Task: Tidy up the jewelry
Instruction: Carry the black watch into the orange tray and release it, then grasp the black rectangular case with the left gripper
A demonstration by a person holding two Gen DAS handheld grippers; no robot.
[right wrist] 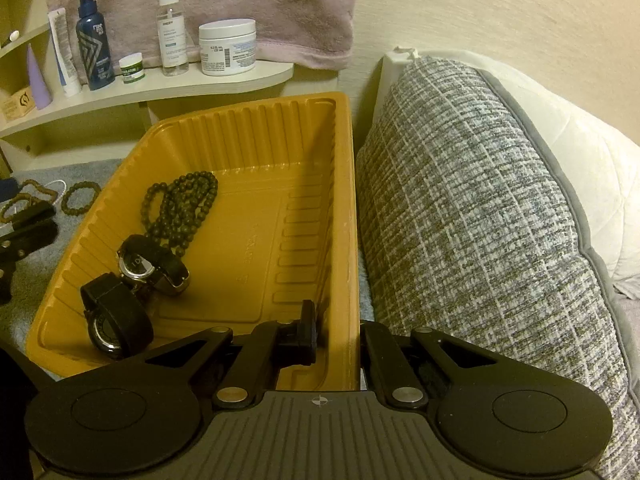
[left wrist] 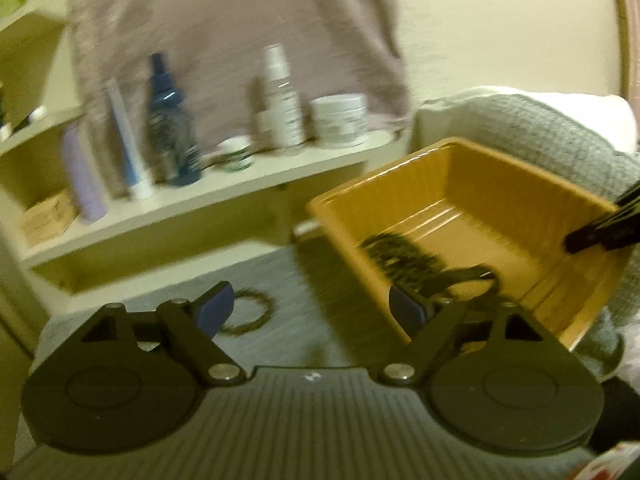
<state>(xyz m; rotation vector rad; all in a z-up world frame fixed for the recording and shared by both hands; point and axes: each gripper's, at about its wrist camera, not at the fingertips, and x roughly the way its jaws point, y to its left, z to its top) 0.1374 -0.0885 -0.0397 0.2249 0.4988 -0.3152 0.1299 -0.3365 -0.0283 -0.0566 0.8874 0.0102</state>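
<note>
tray (right wrist: 224,140): glossy ribbed plastic
cushion (right wrist: 480,200): coarse woven cloth
watches (right wrist: 152,268): matt straps — shiny metal cases

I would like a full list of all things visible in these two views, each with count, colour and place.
tray: 1, orange, on the grey cloth beside the cushion
necklace: 1, dark beads, inside the tray
watches: 2, black straps, in the tray's near left corner
bracelets: at least 3, brown beads, on the cloth left of the tray
cushion: 1, grey woven, right of the tray
bottles and jars: about 7, blue, white, lilac, on the shelf
towel: 1, pinkish, hanging behind the shelf
left claw: open, empty, at the tray's left edge
right claw: shut on the tray's near wall
</note>
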